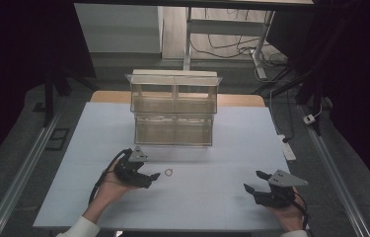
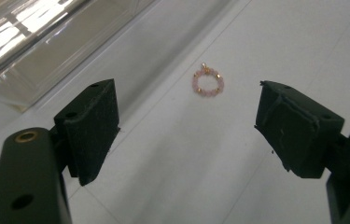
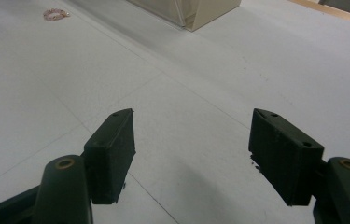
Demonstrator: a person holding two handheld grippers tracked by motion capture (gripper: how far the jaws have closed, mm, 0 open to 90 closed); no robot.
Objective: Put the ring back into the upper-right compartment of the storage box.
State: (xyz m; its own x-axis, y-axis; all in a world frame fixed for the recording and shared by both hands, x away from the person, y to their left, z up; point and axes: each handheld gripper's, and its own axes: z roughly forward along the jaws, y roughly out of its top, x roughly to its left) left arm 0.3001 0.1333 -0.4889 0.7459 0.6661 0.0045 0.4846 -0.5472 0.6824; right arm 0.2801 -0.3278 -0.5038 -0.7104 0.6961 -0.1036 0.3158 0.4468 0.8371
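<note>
My left gripper (image 1: 154, 177) has its two black jaws spread wide with nothing between them; it points at a small pink beaded ring with gold spacers (image 1: 169, 172) that lies flat on the counter just ahead of the jaw tips — near, not touching. In the left gripper view the small pink beaded ring with gold spacers (image 2: 208, 83) sits in the gap between the jaws but farther out, clear of both pads. My right gripper (image 1: 255, 181) is well apart from it, off to the right, its jaws likewise wide and empty; from there the bead ring (image 3: 56, 14) shows far off at the upper left. Both grippers hover low over the pale grey-white counter (image 1: 212, 197). Behind the ring stands a clear plastic two-tier organiser box (image 1: 174, 109) — upright, near the counter's middle.
</note>
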